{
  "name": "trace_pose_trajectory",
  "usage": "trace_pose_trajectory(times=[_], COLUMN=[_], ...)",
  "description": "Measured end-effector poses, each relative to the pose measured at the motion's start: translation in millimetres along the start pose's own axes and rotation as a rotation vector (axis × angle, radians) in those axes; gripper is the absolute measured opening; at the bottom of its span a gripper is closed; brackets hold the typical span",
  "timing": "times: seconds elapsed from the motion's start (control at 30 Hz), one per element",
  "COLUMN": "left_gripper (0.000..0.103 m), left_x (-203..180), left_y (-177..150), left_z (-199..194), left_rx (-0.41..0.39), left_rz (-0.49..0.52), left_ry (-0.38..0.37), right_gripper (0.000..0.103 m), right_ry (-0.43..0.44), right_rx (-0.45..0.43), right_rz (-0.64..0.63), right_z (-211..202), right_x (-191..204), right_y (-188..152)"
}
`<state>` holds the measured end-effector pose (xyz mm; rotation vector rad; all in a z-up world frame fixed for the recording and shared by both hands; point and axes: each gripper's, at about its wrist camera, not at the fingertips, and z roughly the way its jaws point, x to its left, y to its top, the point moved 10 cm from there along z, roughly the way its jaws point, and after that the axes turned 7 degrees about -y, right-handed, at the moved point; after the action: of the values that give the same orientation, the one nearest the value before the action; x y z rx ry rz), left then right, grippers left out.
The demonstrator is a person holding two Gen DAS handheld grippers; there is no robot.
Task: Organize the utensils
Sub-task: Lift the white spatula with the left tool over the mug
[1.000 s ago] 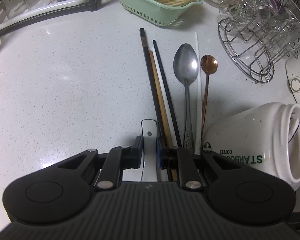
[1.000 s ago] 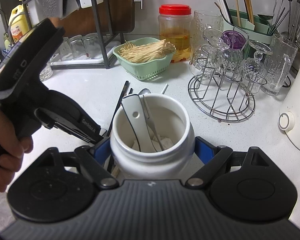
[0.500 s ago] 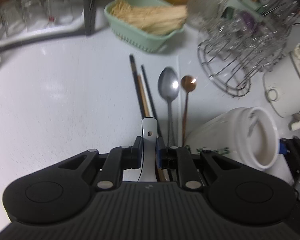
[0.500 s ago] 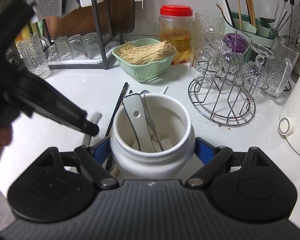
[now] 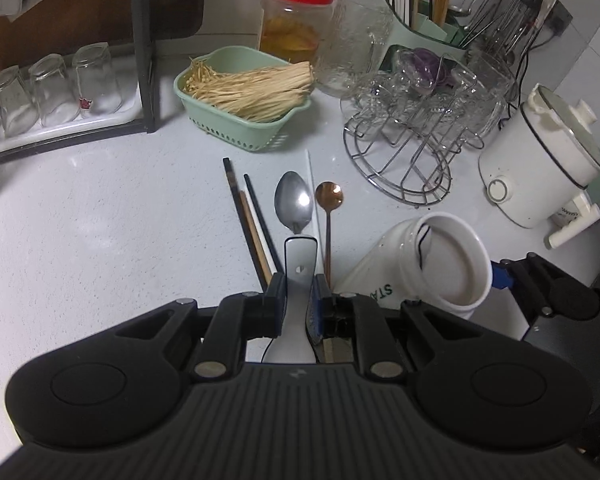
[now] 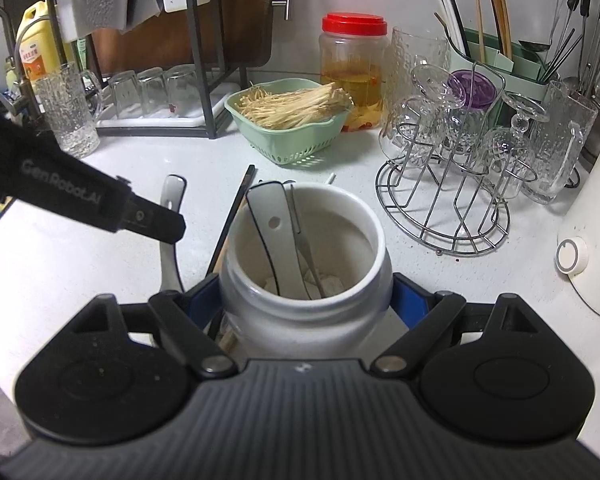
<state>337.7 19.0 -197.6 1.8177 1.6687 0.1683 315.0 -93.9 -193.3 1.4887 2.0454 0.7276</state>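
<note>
White speckled counter (image 5: 100, 220) ahead of both jaws carries chopsticks (image 5: 248, 216) and spoons unsorted, left gripper (image 5: 298, 296) clamps a white ceramic spoon (image 5: 300, 264), right gripper (image 6: 306, 292) grips the half-filled white jar (image 6: 340, 216)

White counter (image 5: 100, 240) bears chopsticks (image 5: 252, 224), spoons (image 5: 294, 202), basket (image 5: 244, 128).

The left gripper (image 5: 298, 298) points steeply downward at the lower centre of its own view, jaws nearly together and clamped on the handle of a white spoon (image 5: 299, 264). In the right wrist view it enters from the left edge. The right gripper (image 6: 306, 300) sits at lower centre, jaws spread wide and pressed against both sides of a white jar (image 6: 304, 312).
</note>
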Motion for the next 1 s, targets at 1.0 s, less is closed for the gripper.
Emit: trace_pose_trajectory(times=[1.0], left_gripper=[0.004], left_x=[-13.1], left_y=[2.6], left_z=[-11.8], left_rx=[-0.025], left_rz=[0.031], left_ry=[-0.064], right_gripper=[0.091], right_ry=[-0.009], right_rx=[-0.025], right_rz=[-0.011], right_z=[4.3], right_x=[0.5], right_y=[1.6])
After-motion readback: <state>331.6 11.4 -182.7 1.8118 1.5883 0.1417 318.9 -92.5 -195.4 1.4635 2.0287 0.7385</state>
